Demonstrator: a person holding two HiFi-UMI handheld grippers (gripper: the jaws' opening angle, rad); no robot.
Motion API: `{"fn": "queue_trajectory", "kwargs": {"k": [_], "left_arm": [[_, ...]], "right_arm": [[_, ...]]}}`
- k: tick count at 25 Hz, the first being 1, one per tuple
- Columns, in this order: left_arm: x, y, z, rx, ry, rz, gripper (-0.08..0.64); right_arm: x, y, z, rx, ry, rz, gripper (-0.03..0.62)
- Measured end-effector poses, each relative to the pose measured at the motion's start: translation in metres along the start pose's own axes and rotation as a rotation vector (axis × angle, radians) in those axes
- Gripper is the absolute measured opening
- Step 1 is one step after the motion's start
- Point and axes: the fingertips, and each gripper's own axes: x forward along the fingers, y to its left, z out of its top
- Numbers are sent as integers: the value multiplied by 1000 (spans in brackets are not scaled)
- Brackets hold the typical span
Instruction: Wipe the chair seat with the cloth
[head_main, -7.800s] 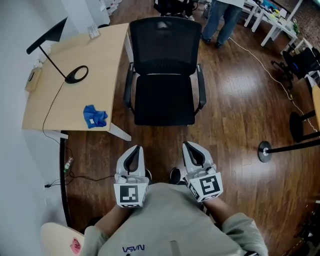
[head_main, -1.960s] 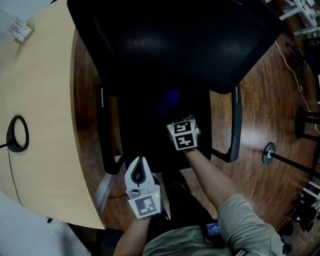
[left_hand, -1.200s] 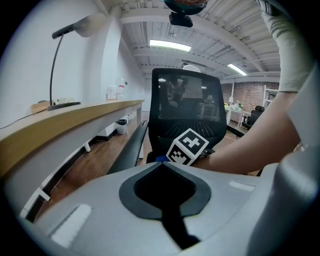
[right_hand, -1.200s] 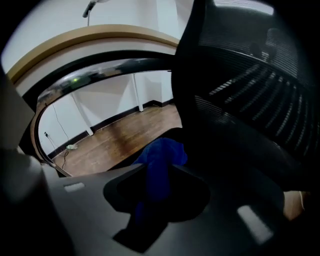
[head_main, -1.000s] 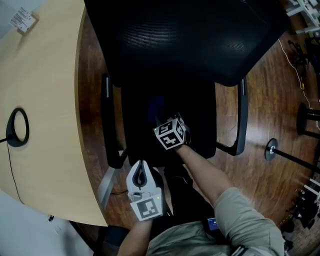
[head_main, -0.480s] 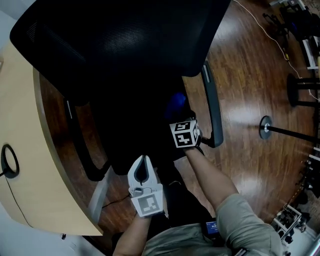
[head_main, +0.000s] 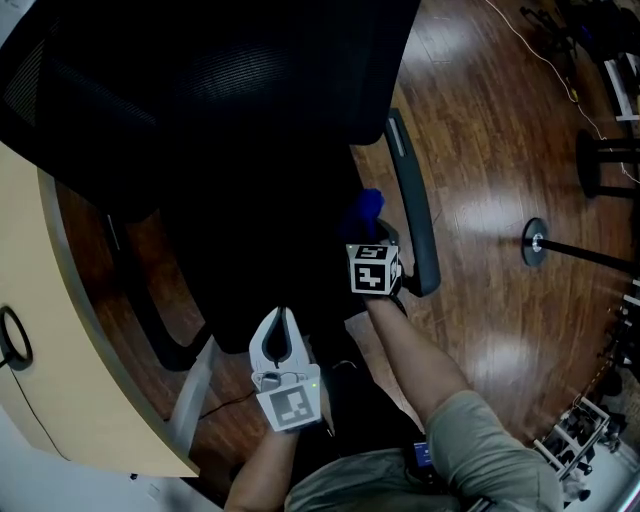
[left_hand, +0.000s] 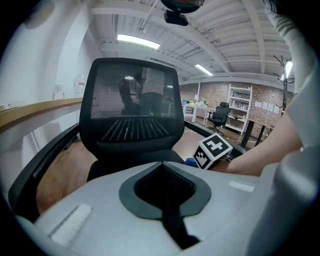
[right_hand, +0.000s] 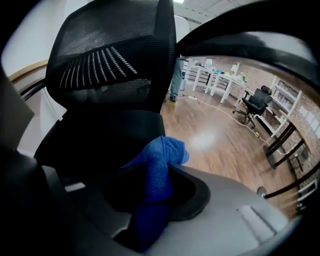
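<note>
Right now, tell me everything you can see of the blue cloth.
The blue cloth is a small bunched piece of nubby fabric, like microfibre, pinched between the fingers of the right gripper, its free end poking past them in a rounded fold. It hangs at the black chair seat's right edge, near the black armrest; whether it touches the seat is unclear.

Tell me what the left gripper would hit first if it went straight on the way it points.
Probably the front edge of the chair seat: the left gripper aims at it with nothing visible between, though depth is hard to judge.
</note>
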Motion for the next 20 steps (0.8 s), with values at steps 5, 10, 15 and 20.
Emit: {"fn": "queue_trajectory", "kwargs": {"k": [5, 10, 15, 20], "left_arm": [[-6, 12, -13, -14, 11, 17, 6], [-45, 48, -28, -35, 0, 73, 6], [-102, 94, -39, -66, -8, 153, 6], [-143, 130, -48, -92, -29, 212, 6]], "right_arm": [[1, 0, 2, 1, -26, -30, 97], [-30, 40, 14, -27, -99, -15, 101], [-77, 148, 28, -131, -199, 161, 104], [-113, 277, 24, -286, -241, 403, 104]]}}
